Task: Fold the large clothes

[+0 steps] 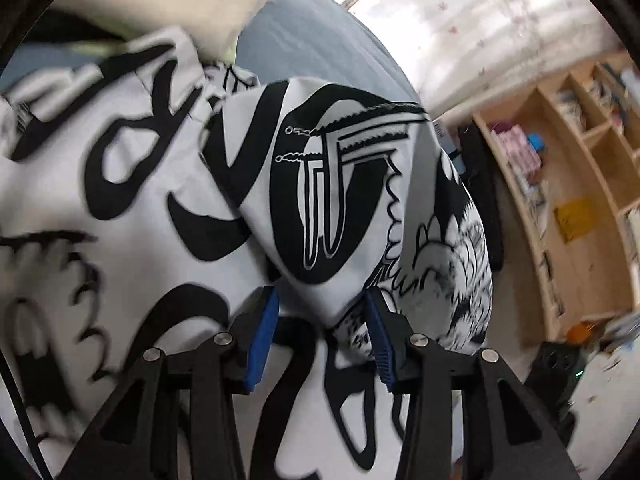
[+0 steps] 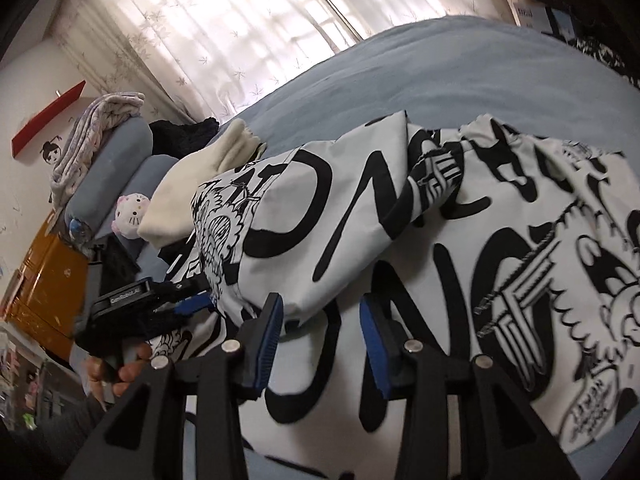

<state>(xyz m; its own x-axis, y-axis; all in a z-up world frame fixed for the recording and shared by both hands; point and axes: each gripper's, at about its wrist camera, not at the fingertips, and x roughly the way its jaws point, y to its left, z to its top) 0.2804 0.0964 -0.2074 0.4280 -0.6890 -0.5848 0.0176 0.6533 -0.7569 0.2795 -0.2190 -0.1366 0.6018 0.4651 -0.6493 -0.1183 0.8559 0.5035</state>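
A large white garment with bold black print [image 1: 120,184] lies spread on the blue bed [image 2: 420,68]. One part of it is folded over the rest and forms a raised flap [image 1: 332,184]. In the left wrist view my left gripper [image 1: 323,300] is open, and the flap's loose corner hangs between its blue pads without being pinched. In the right wrist view the same garment [image 2: 460,248] fills the foreground. My right gripper [image 2: 320,304] is open just short of the folded edge [image 2: 304,304], with nothing clamped. The left gripper [image 2: 188,300] shows at the garment's left side, held by a hand [image 2: 124,372].
A cream garment [image 2: 192,192] lies beyond the printed one, near blue pillows [image 2: 116,160] and a white plush toy [image 2: 130,212]. An orange cabinet [image 2: 44,280] stands beside the bed. Wooden shelves [image 1: 580,184] line the wall to the right. Curtains [image 2: 240,20] hang behind the bed.
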